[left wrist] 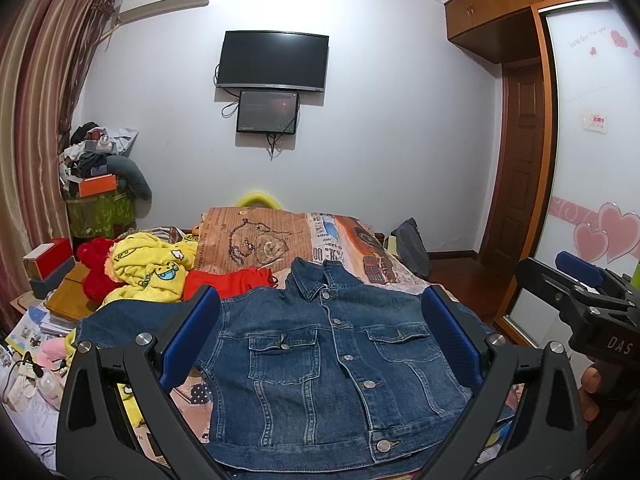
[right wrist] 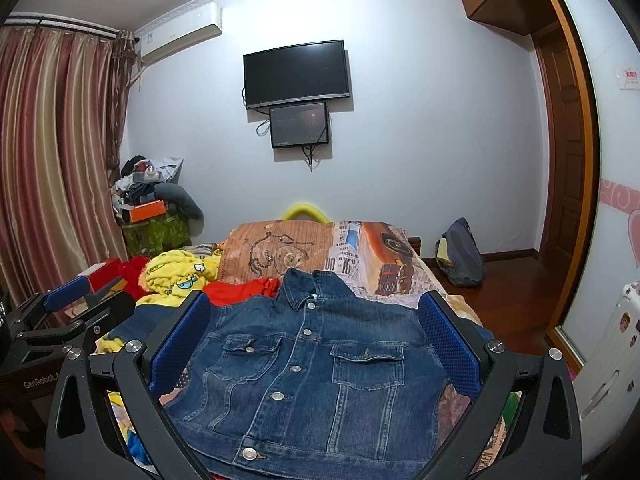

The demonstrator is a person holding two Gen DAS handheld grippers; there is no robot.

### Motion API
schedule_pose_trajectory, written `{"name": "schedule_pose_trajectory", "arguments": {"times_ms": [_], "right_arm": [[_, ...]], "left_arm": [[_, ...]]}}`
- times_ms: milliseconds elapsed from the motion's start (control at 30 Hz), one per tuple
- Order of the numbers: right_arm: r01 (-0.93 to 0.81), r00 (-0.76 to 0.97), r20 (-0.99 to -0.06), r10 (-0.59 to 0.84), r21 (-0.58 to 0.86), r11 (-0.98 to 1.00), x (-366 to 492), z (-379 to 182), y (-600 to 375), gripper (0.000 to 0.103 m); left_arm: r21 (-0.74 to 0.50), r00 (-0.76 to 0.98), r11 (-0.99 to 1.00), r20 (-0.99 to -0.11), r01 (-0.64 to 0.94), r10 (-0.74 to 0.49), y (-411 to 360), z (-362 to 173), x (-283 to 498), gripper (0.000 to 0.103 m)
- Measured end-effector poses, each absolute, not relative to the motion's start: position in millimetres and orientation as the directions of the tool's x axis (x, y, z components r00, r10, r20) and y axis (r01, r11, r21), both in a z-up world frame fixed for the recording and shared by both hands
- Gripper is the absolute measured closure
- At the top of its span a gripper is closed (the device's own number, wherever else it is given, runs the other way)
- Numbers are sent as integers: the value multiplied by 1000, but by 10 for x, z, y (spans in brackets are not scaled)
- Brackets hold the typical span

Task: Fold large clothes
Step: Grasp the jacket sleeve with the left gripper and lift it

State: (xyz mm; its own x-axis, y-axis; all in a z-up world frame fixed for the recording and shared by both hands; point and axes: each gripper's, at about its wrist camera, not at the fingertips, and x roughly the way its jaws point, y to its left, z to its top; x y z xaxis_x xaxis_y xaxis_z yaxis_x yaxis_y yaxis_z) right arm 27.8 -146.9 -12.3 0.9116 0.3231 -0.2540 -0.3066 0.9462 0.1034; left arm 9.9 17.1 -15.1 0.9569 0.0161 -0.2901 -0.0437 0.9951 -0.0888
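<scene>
A blue denim jacket [left wrist: 328, 364] lies flat and buttoned on the bed, collar toward the far wall, with its left sleeve stretched out to the side. In the right wrist view the same denim jacket [right wrist: 312, 372] fills the lower middle. My left gripper [left wrist: 320, 336] hovers above the jacket's front, open wide, nothing between its blue pads. My right gripper [right wrist: 314, 340] is likewise open over the jacket, empty. The right gripper [left wrist: 580, 292] also shows at the right edge of the left wrist view, held by a hand [left wrist: 590, 392].
A patterned bedspread [left wrist: 352, 244] covers the bed. A yellow cartoon garment [left wrist: 156, 268], a red garment [left wrist: 232, 282] and a red plush [left wrist: 94, 268] lie at the left. Boxes and papers [left wrist: 48, 276] crowd the left side. A backpack [right wrist: 460, 254] sits on the floor right.
</scene>
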Motion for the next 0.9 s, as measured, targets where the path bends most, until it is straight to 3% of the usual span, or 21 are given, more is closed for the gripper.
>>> {"name": "schedule_pose_trajectory", "arguments": {"times_ms": [433,900], "right_arm": [[-328,886,-312,344,104,939,555,-150,-1342,0],[-333,823,-442,357,134,933,1502,-465,-1126,0]], "left_arm": [[-105,941,992,-336,-75,35,314,-294,425,2],[-158,847,932,-486,-328,216,1329,-750,1238,2]]}}
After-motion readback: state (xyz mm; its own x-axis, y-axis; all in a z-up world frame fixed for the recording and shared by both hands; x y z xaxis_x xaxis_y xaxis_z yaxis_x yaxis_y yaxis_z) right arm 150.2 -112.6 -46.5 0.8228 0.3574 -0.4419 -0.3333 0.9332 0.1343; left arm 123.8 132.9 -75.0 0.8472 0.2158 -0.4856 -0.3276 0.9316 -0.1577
